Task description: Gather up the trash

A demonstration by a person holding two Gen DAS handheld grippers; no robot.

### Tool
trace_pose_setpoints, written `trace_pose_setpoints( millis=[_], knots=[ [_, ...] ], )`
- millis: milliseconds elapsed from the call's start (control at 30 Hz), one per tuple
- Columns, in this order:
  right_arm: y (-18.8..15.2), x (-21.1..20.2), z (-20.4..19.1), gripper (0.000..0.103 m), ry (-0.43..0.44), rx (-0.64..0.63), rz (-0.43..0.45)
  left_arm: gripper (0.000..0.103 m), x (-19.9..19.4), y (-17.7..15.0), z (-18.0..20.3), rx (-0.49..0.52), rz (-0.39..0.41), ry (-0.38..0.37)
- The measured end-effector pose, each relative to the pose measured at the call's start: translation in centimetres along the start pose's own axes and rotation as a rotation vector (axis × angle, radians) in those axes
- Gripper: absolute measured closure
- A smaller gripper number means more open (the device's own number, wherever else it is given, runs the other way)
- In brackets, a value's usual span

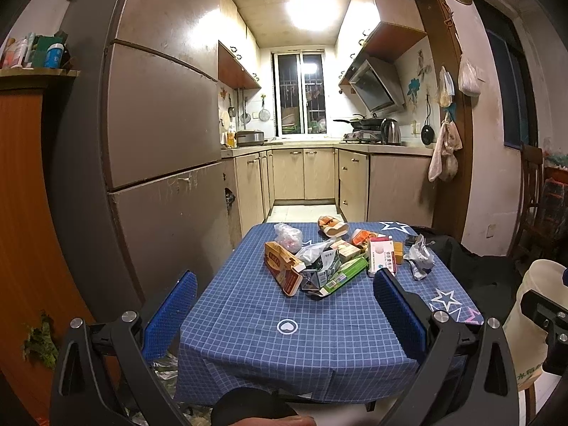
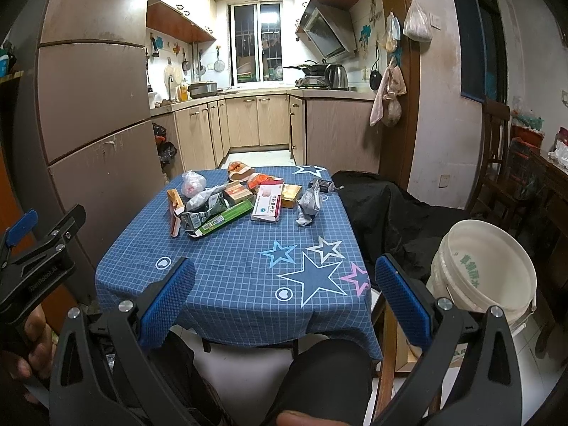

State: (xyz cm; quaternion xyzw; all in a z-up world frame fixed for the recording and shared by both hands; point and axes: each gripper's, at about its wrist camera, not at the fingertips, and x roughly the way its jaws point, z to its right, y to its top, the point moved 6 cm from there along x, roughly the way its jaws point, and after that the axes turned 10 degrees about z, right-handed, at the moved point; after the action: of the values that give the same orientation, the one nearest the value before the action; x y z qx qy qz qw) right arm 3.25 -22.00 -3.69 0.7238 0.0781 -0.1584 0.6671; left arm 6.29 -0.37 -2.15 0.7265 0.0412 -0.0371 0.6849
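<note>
A: While both claws hang short of the counter's near edge, what's each doing?

B: Left claw (image 1: 284, 305) spread wide, blue pads apart, nothing between them. Right claw (image 2: 284, 298) same, spread and empty. Left claw also shows at the left edge of the right wrist view, a hand (image 2: 33, 340) wrapped on its grip.

A: Counter?

B: Square counter under a blue checked cloth with star prints (image 2: 227, 259). Trash all sits on its far half, well apart from both claws.

A: List the trash relative to the white-and-pink medicine box (image 2: 267, 203).

B: Long green carton (image 2: 227, 217) just left of it, touching a crushed grey-green milk carton (image 2: 202, 213). Orange-brown flat box (image 2: 174, 209) further left, tilted on edge. Clear plastic bag with pink contents (image 2: 192, 181) behind that. Crumpled silver foil wrapper (image 2: 308, 203) just right of the medicine box. Small yellow box (image 2: 291, 191) touching its far right corner. Orange snack packets (image 2: 245, 174) behind it at the far edge.

A: Bin?

B: White plastic bucket (image 2: 486, 266), open top, green print, on a wooden seat right of the counter, near the right claw. Black cloth (image 2: 387, 213) draped right of the medicine box, off the counter edge.
</note>
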Motion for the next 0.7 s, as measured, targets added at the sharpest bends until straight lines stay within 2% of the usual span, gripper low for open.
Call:
trace_pose_setpoints(
  millis=[700],
  knots=[
    [-0.2,0.2,0.1,0.005,-0.007,-0.008,-0.001,0.003,1.2,-0.9,0.2,0.03,-0.036,0.035]
  ],
)
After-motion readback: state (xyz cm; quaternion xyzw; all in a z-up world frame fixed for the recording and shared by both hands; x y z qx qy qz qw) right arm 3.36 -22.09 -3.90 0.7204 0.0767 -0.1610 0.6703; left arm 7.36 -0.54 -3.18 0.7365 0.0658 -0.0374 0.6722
